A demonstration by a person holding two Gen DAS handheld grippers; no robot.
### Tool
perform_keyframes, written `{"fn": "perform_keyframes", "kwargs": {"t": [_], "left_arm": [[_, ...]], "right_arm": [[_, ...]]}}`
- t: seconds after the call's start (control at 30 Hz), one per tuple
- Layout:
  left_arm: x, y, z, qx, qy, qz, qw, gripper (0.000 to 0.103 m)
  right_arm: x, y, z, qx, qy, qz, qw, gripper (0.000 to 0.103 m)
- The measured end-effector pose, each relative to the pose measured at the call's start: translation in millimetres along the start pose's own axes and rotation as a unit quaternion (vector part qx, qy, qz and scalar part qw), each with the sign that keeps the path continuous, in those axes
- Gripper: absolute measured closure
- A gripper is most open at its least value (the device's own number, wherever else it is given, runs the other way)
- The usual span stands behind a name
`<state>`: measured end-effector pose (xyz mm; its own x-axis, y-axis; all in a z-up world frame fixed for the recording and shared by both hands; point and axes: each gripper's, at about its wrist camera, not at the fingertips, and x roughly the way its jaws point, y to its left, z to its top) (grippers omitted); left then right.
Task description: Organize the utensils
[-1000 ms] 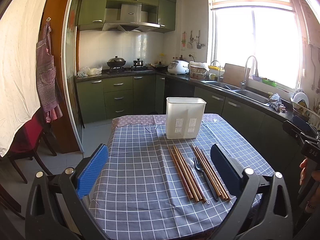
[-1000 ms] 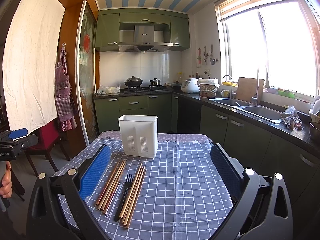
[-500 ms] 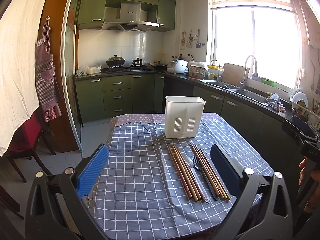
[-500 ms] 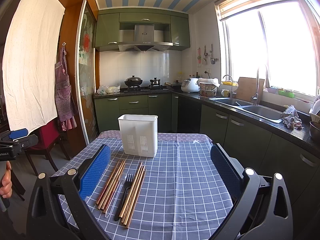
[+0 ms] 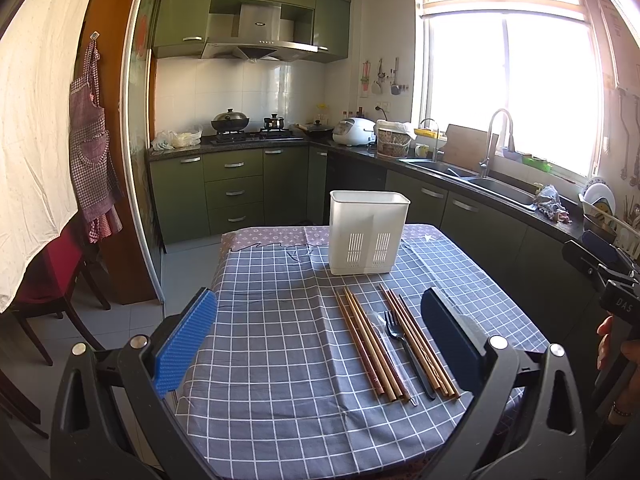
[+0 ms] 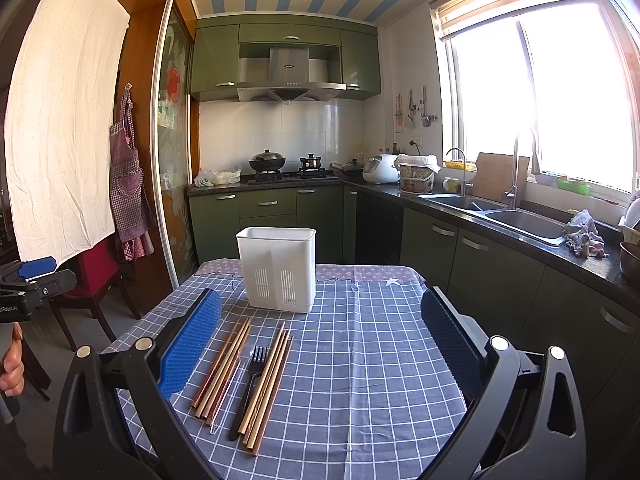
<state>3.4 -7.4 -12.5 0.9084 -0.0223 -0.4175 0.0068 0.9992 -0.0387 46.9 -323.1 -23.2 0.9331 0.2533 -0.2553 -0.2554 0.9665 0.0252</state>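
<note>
A white slotted utensil holder [image 5: 368,234] [image 6: 278,268] stands upright at the far end of the checked tablecloth. In front of it lie two bundles of wooden chopsticks [image 5: 368,344] [image 6: 224,364], a black fork [image 5: 404,344] [image 6: 250,380] between them, and a clear thin utensil [image 5: 390,354] [image 6: 230,384] beside the fork. My left gripper [image 5: 320,328] hovers open over the table's near end, the utensils just inside its right finger. My right gripper [image 6: 322,330] is open too, with the utensils by its left finger. Neither holds anything.
The table [image 5: 272,320] is covered by a grey-blue checked cloth. A red chair [image 5: 52,280] stands to the left. Green kitchen cabinets and a counter with sink [image 6: 516,216] run along the right. A hand [image 6: 12,364] holds the other gripper at the left edge.
The left wrist view has shifted slightly, with the holder and utensils sitting a little higher in frame. The right gripper's view is unchanged. Nothing on the table has moved.
</note>
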Motion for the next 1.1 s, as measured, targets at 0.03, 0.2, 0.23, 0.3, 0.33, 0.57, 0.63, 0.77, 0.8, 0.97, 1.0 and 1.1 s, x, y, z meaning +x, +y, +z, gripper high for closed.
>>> {"fn": "perform_keyframes", "kwargs": {"t": [0.03,0.2,0.23,0.3,0.33,0.57,0.63,0.77,0.8,0.97,1.0,1.1], "left_arm": [[0.0,0.0,-0.1,0.0,0.0,0.0,1.0,0.006],[0.5,0.0,0.1,0.0,0.0,-0.001,1.0,0.006],[0.6,-0.1,0.1,0.0,0.001,0.0,1.0,0.006],[0.7,-0.8,-0.7,0.0,0.001,-0.001,1.0,0.006],[0.7,-0.9,-0.8,0.001,0.001,0.0,1.0,0.006],[1.3,-1.1,-1.0,0.0,0.002,-0.001,1.0,0.006],[1.8,-0.8,-2.0,0.0,0.002,-0.001,1.0,0.006],[3.1,-1.1,-3.5,0.001,0.004,-0.003,1.0,0.006],[4.2,-0.9,-3.2,0.002,0.005,-0.003,1.0,0.006],[10.8,-0.9,-2.0,0.003,0.012,-0.004,0.9999,0.006],[12.5,-0.8,-1.8,0.003,0.015,-0.005,0.9999,0.006],[21.0,-1.2,-0.3,0.003,0.027,-0.01,0.9996,0.006]], "right_arm": [[-0.1,-0.1,-0.1,0.0,0.0,0.0,1.0,0.004],[0.3,0.0,-0.3,0.0,0.0,0.0,1.0,0.004],[0.3,0.1,-0.4,0.0,0.0,0.0,1.0,0.004],[0.3,0.1,-0.6,0.0,0.001,0.0,1.0,0.004],[1.0,-0.3,0.6,0.0,0.002,0.001,1.0,0.004],[2.8,-0.1,0.2,0.0,0.003,0.0,1.0,0.004],[3.0,-0.1,0.0,0.0,0.004,0.0,1.0,0.004],[4.0,-0.6,-0.7,0.0,0.007,0.0,1.0,0.004],[4.7,-1.1,-0.4,0.0,0.008,0.0,1.0,0.004],[10.0,-2.4,0.0,0.0,0.015,0.0,1.0,0.004],[11.8,-3.1,0.0,0.001,0.018,0.001,1.0,0.004],[19.7,-5.9,0.6,-0.001,0.031,0.0,1.0,0.004]]}}
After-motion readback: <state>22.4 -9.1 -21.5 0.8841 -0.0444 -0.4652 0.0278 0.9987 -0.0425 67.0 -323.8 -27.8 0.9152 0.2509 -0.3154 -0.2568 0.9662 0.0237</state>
